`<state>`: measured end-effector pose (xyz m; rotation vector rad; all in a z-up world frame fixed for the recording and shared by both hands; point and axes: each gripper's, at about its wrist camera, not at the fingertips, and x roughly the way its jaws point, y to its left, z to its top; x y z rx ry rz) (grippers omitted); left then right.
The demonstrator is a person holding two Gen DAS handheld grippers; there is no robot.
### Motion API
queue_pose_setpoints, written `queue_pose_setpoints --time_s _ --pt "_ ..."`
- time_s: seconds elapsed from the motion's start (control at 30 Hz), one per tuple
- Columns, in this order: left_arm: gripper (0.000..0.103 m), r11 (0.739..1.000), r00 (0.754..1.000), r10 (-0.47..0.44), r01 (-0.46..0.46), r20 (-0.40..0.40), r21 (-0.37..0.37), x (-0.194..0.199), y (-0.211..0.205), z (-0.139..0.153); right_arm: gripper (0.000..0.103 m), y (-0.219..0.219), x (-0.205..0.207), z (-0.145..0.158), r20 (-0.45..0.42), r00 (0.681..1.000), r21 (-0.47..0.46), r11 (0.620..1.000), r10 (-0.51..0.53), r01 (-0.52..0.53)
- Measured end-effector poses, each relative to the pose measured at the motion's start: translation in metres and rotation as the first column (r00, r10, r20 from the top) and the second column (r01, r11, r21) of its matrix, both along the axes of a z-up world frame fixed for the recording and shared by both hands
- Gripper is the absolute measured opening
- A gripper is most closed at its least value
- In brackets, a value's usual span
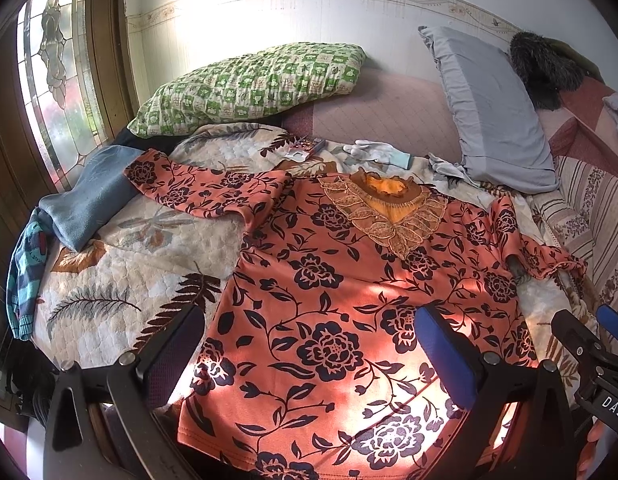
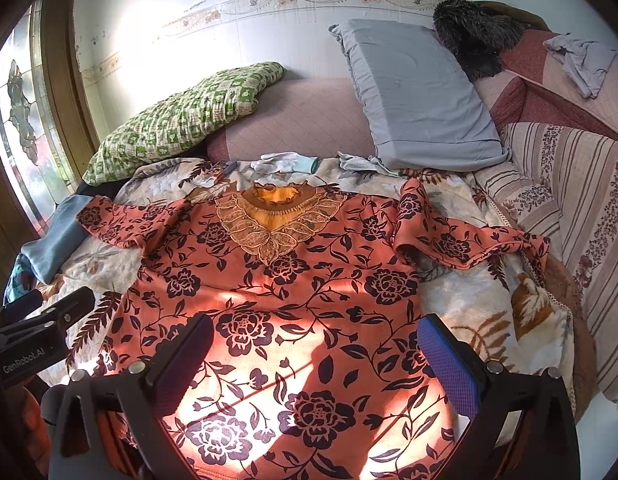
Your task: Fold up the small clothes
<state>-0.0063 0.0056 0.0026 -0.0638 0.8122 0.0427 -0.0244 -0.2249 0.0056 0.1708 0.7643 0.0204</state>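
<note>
An orange blouse with dark flower print and a lace collar lies spread flat, front up, on the leaf-pattern blanket. Its left sleeve reaches out sideways; its right sleeve is crumpled at the blanket's edge. My left gripper hovers open over the blouse's lower left part, nothing between its fingers. My right gripper stands open above the hem's middle, also holding nothing. Each gripper shows at the edge of the other's view.
Behind the blouse lie a green checked pillow, a grey pillow, white gloves and a small box. A folded blue cloth sits at the left. A striped cover rises at the right. A window is on the left.
</note>
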Motion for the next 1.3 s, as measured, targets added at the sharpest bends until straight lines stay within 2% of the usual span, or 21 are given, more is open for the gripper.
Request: queue_pose_setpoints --time_s 0.6,0.67,0.8,0.87,0.93,1.0,1.1,1.17,1.23,1.27,1.3 --pt "0.103 1.000 1.000 0.013 -0.013 -0.026 -0.004 0.001 0.006 -0.011 0.103 -0.004 0.001 -0.011 -0.022 1.000 0.002 1.000 -0.010 0.010" --pt "0.103 1.000 0.999 0.009 -0.010 -0.045 -0.027 0.002 0.011 -0.014 0.103 -0.006 0.002 -0.012 -0.023 1.000 0.001 1.000 -0.013 0.013" --pt "0.103 0.982 0.986 0.022 -0.052 -0.164 -0.179 0.010 0.046 -0.035 0.103 -0.019 0.006 -0.025 -0.072 0.997 0.040 0.999 0.034 -0.031" --pt "0.103 0.969 0.969 0.056 -0.111 -0.239 -0.223 0.008 0.071 -0.054 0.103 -0.038 0.013 -0.044 -0.169 0.981 0.094 0.993 0.093 -0.078" --pt "0.103 0.966 0.947 0.085 -0.154 -0.310 -0.206 0.005 0.089 -0.074 0.103 -0.065 0.014 -0.071 -0.273 0.950 0.173 0.979 0.154 -0.109" --pt "0.103 0.965 0.925 0.101 -0.181 -0.365 -0.191 0.000 0.104 -0.092 0.103 -0.096 0.010 -0.102 -0.377 0.914 0.212 0.974 0.151 -0.074" --pt "0.103 0.959 0.897 0.081 -0.189 -0.434 -0.212 -0.005 0.116 -0.115 0.103 -0.135 0.001 -0.146 -0.513 0.849 0.258 0.966 0.130 0.008" --pt "0.103 0.954 0.887 0.066 -0.190 -0.458 -0.232 -0.008 0.120 -0.128 0.103 -0.150 -0.005 -0.161 -0.537 0.833 0.283 0.959 0.130 0.032" --pt "0.103 0.951 0.874 0.070 -0.204 -0.481 -0.232 -0.011 0.124 -0.137 0.101 -0.159 -0.010 -0.170 -0.539 0.833 0.309 0.949 0.122 0.061" --pt "0.103 0.948 0.873 0.067 -0.207 -0.484 -0.242 -0.013 0.125 -0.140 0.099 -0.162 -0.012 -0.173 -0.531 0.836 0.348 0.935 0.138 0.066" --pt "0.103 0.945 0.873 0.061 -0.207 -0.483 -0.254 -0.016 0.125 -0.141 0.090 -0.163 -0.014 -0.175 -0.525 0.837 0.386 0.920 0.158 0.069"
